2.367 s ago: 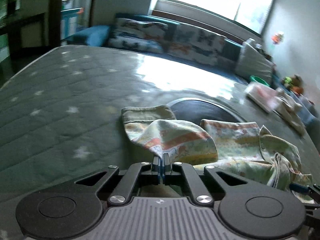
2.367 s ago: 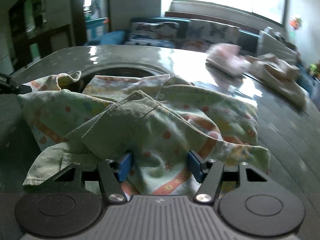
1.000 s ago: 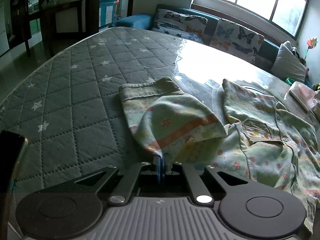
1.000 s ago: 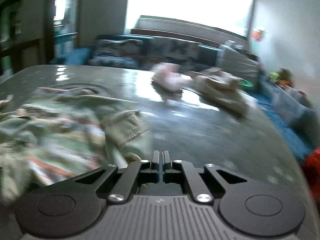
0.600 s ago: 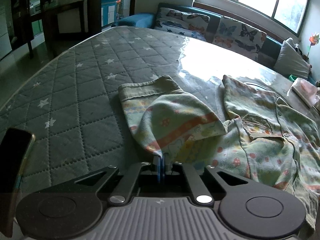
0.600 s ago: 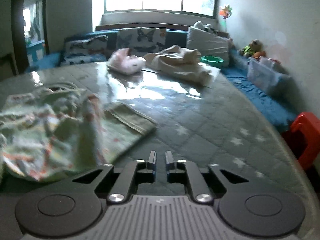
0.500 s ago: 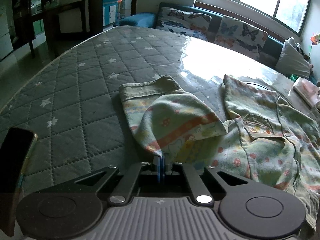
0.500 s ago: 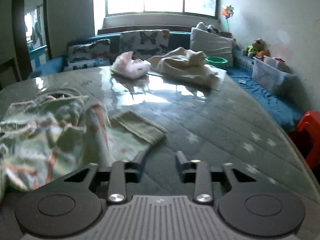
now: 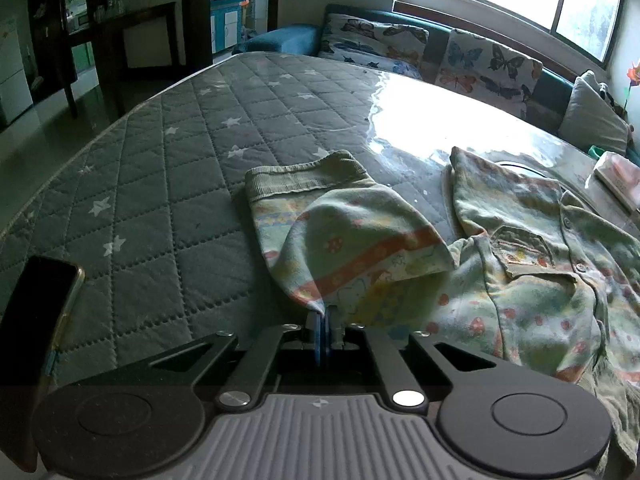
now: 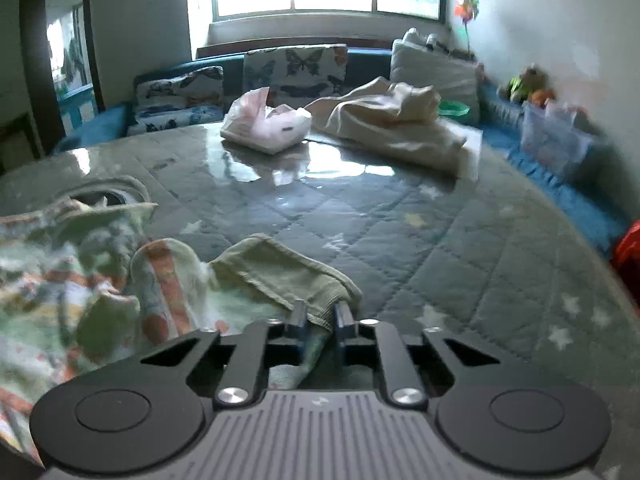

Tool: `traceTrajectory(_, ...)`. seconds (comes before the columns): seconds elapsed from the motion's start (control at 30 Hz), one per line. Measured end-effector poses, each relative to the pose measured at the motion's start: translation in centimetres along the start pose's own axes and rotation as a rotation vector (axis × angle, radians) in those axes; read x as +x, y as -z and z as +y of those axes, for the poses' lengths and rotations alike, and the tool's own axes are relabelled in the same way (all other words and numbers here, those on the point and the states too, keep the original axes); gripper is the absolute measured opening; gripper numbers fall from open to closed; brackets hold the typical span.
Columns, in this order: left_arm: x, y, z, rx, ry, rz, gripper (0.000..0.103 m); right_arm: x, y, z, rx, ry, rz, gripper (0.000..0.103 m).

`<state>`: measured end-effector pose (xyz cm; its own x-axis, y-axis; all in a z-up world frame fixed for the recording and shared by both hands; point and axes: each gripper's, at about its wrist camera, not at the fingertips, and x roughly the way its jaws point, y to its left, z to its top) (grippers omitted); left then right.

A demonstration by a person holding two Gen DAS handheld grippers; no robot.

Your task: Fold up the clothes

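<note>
A pale green child's shirt (image 9: 540, 292) with orange stripes and red dots lies on the quilted star-print mattress (image 9: 160, 208). My left gripper (image 9: 322, 320) is shut on a fold of its left sleeve (image 9: 352, 248), whose ribbed cuff (image 9: 300, 180) rests further out on the mattress. In the right wrist view the shirt body (image 10: 60, 280) is bunched at the left. The right sleeve's ribbed cuff (image 10: 280, 272) runs in between the fingers of my right gripper (image 10: 320, 314), whose jaws are closing and pinch the cloth.
A dark phone (image 9: 36, 320) lies by the mattress's near left edge. A pink tissue pack (image 10: 266, 124) and a beige heap of cloth (image 10: 392, 128) sit at the far side. Beyond is a sofa with butterfly cushions (image 9: 480, 60). A red stool (image 10: 628, 256) stands at the right.
My right gripper swung right off the shirt body, opened, sank toward the right sleeve's cuff and closed around it. My left gripper kept its hold and hardly moved.
</note>
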<state>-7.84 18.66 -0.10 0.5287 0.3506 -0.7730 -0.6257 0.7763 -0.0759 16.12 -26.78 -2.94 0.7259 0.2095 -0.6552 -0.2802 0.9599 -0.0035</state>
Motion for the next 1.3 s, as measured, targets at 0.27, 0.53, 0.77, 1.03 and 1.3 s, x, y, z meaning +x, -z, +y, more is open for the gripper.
traceTrajectory(0.27,-0.8,0.4,0.4,0.003,0.028,0.015,0.002,-4.7,1.9,-3.0,-0.044,0.163,-0.047,0.007)
traceTrajectory(0.53,-2.6,1.4,0.4,0.041,0.092,0.036,0.003,-9.7,5.0,-4.7,-0.048,0.224,-0.043,0.007)
traceTrajectory(0.77,-2.7,2.2,0.5,0.074,0.095,0.06,0.007,-9.5,7.6,-5.1,-0.049,0.232,0.056,0.009)
traceTrajectory(1.03,-4.2,1.8,1.5,0.099,0.047,0.029,0.018,-12.5,6.3,-5.3,-0.07,0.218,0.043,0.036)
traceTrajectory(1.3,-6.0,0.7,-1.6,0.162,0.167,-0.057,0.018,-12.9,3.6,0.7,-0.144,-0.067,-0.01,0.045)
